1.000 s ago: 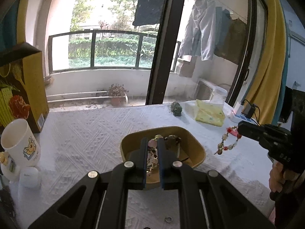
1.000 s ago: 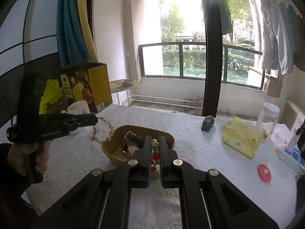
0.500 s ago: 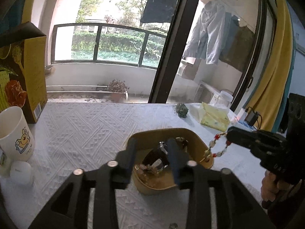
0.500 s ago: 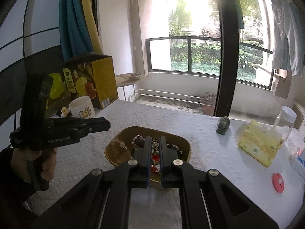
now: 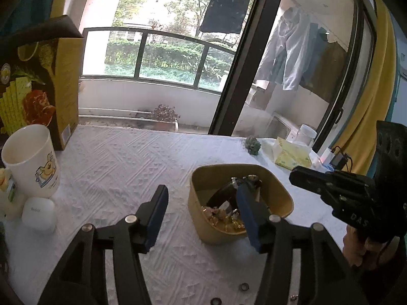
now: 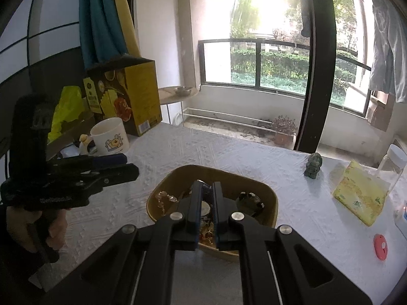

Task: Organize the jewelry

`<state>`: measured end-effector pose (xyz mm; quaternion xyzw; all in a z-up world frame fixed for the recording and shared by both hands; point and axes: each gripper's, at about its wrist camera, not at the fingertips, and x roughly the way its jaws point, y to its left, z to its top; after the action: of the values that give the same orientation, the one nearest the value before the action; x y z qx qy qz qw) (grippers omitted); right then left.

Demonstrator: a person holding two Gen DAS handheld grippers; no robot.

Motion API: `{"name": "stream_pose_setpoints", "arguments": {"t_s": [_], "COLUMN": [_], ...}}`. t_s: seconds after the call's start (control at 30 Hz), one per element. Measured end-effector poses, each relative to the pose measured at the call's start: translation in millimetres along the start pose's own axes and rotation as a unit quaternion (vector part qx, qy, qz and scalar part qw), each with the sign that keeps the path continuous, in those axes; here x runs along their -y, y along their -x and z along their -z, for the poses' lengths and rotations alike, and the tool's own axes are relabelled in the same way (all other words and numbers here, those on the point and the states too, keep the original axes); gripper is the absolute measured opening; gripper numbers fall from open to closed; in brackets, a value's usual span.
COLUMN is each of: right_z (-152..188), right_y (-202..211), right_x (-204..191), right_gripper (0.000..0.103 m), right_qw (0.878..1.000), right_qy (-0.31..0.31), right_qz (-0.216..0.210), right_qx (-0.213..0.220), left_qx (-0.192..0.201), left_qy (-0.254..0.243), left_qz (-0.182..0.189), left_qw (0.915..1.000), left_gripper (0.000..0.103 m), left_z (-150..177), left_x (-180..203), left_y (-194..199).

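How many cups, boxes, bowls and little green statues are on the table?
Cup: 1
Yellow box: 1
Tan bowl of jewelry: 1
Green figurine: 1
Total: 4

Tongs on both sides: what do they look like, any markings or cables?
Both are matte black, pistol-grip tools. The left tongs have two flat fingers with blue pads, pinned by silver rivets. The right tongs match. Pale lettering runs along each body, too blurred to read. A dark sleeve shows at the left hand. No cable is clearly attached.
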<state>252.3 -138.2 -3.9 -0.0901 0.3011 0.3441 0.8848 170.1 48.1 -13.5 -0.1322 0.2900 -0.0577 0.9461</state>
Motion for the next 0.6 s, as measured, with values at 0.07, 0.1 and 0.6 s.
{"name": "stream_pose_setpoints", "arguments": {"t_s": [0.07,0.1,0.6], "right_z": [0.9,1.4,28.3], "right_y": [1.5,2.8,36.1], "right_x": [-2.2,-2.8,-18.6], "right_gripper": [0.007,0.007,0.023], "right_qw": [1.0,1.0,0.999], "right_qy": [0.001,0.0,-0.009], "right_qz": [0.004,0.007,0.034], "right_qx": [-0.002,-0.003,-0.012], "left_qx": [0.001,0.002,0.008], "left_qy": [0.001,0.001,-0.003], "left_qz": [0.002,0.004,0.007], "left_qw": [1.0,1.0,0.9999], "left_gripper": [0.056,0.056,0.057], "left_z": [1.9,3.1,24.9], "left_x": [0.1,0.6,13.8], "left_y": [2.9,4.7,33.3]}}
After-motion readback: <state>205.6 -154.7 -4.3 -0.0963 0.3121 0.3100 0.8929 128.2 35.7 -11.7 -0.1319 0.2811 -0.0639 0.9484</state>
